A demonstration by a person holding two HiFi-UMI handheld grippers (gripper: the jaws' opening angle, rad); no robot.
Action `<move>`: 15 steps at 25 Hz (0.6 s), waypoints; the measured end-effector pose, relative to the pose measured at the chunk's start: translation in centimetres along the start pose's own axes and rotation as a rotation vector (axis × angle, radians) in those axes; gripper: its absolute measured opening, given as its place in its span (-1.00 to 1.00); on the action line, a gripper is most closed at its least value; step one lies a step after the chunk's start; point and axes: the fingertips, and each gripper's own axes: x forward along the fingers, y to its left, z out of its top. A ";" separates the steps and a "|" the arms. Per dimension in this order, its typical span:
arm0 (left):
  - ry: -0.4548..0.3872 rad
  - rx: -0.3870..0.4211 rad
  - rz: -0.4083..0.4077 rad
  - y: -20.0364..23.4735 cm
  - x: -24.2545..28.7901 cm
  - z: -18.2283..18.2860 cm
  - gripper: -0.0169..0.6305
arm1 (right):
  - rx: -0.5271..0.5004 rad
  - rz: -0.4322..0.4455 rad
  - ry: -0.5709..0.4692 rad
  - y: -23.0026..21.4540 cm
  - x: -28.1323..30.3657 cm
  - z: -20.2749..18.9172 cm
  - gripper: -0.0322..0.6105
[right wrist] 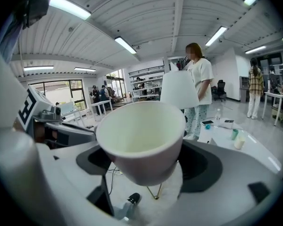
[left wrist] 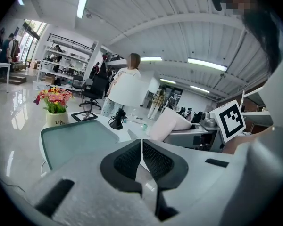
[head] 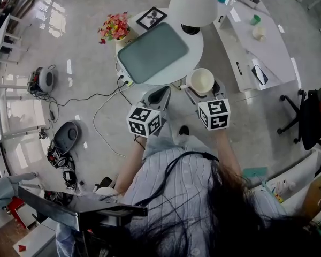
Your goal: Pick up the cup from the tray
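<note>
A cream cup (head: 202, 81) is held in the air in my right gripper (head: 203, 92), off the tray and over the near edge of the round white table. In the right gripper view the cup (right wrist: 140, 138) fills the middle, mouth tilted toward the camera and empty, with the right gripper (right wrist: 146, 171) shut on its lower body. The grey-green tray (head: 152, 51) lies bare on the table; its surface (left wrist: 75, 140) also shows in the left gripper view. My left gripper (head: 159, 95) hovers at the tray's near corner. This left gripper (left wrist: 141, 155) is shut, pads together, holding nothing.
On the round table stand a white lamp (head: 193, 3), a flower pot (head: 115, 27) and a framed picture (head: 151, 17). A white desk (head: 257, 42) with small items lies right, an office chair (head: 305, 116) beyond. Cables cross the floor (head: 107, 100). A person (right wrist: 198, 79) stands behind the lamp.
</note>
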 end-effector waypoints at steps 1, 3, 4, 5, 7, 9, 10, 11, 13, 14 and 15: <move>0.001 0.001 0.004 -0.8 -0.1 -0.4 -0.91 | -0.002 0.007 -0.003 -0.1 -0.7 -0.3 0.36; 0.006 0.008 0.009 -2.0 -0.4 -1.0 -0.91 | -0.006 0.017 -0.006 0.0 -1.9 -0.6 0.36; 0.009 0.013 0.010 -2.5 -0.7 -1.2 -0.91 | -0.009 0.022 -0.005 0.2 -2.3 -0.7 0.36; 0.013 0.020 0.012 -2.9 -1.1 -1.4 -0.91 | -0.012 0.025 -0.004 0.4 -2.7 -0.8 0.36; 0.027 0.038 0.019 -3.6 -1.7 -1.7 -0.91 | -0.010 0.033 -0.002 0.8 -3.4 -1.2 0.36; 0.044 0.052 0.028 -3.9 -2.2 -2.1 -0.91 | 0.003 0.040 -0.006 1.1 -3.9 -1.5 0.36; 0.049 0.054 0.033 -4.0 -2.4 -2.2 -0.91 | 0.009 0.044 -0.010 1.2 -4.1 -1.5 0.36; 0.052 0.054 0.038 -4.1 -2.5 -2.3 -0.91 | 0.014 0.046 -0.013 1.2 -4.2 -1.6 0.36; 0.059 0.048 0.041 -4.3 -2.6 -2.6 -0.91 | 0.022 0.046 -0.018 1.2 -4.5 -1.5 0.36; 0.064 0.049 0.039 -4.5 -2.6 -2.7 -0.91 | 0.025 0.044 -0.021 1.2 -4.6 -1.5 0.36; 0.072 0.054 0.034 -4.7 -2.7 -2.9 -0.91 | 0.027 0.041 -0.024 1.2 -4.6 -1.5 0.36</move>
